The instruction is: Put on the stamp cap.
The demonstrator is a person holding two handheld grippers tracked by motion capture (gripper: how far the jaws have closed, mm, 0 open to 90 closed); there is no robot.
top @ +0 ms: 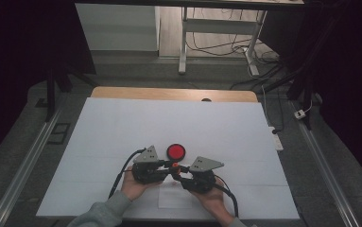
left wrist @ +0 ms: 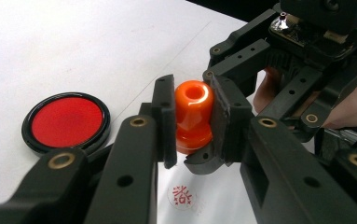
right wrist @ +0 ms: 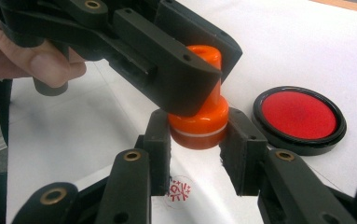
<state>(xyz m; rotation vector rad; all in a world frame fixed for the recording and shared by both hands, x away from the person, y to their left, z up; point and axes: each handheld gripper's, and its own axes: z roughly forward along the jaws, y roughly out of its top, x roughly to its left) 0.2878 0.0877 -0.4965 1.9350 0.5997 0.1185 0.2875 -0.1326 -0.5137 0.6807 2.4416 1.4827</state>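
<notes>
Close to us, we hold a black tool in each hand, low on the white table (top: 122, 123). Our left tool (top: 167, 169) and our right tool (top: 180, 174) meet nose to nose in the middle, and both have hold of the same small orange stamp (top: 174, 165). In the left gripper view, the left tool (left wrist: 192, 116) has its two jaws pressed tight on the upper part of the orange stamp (left wrist: 193, 114), one jaw on each side, so it is closed on the stamp. The stamp has a round top with a little hole in it. In the right gripper view, the right tool (right wrist: 195, 140) has its jaws on both sides of the wide bottom part of the stamp (right wrist: 199, 119), and they look closed on it too. The left tool's jaw crosses over the top of the stamp there. The stamp stands upright and is lifted a little above the table. Right under it we see a small red stamp mark (right wrist: 179, 190) printed on a sheet of white paper (top: 176, 198). A bit farther away, just beside the tools, a round red ink pad (top: 176, 151) in a black rim lies flat on the table. Past the far edge of the table we see a grey floor (top: 136, 71) with some cables (top: 226, 47) and the white legs of another desk (top: 184, 42).
</notes>
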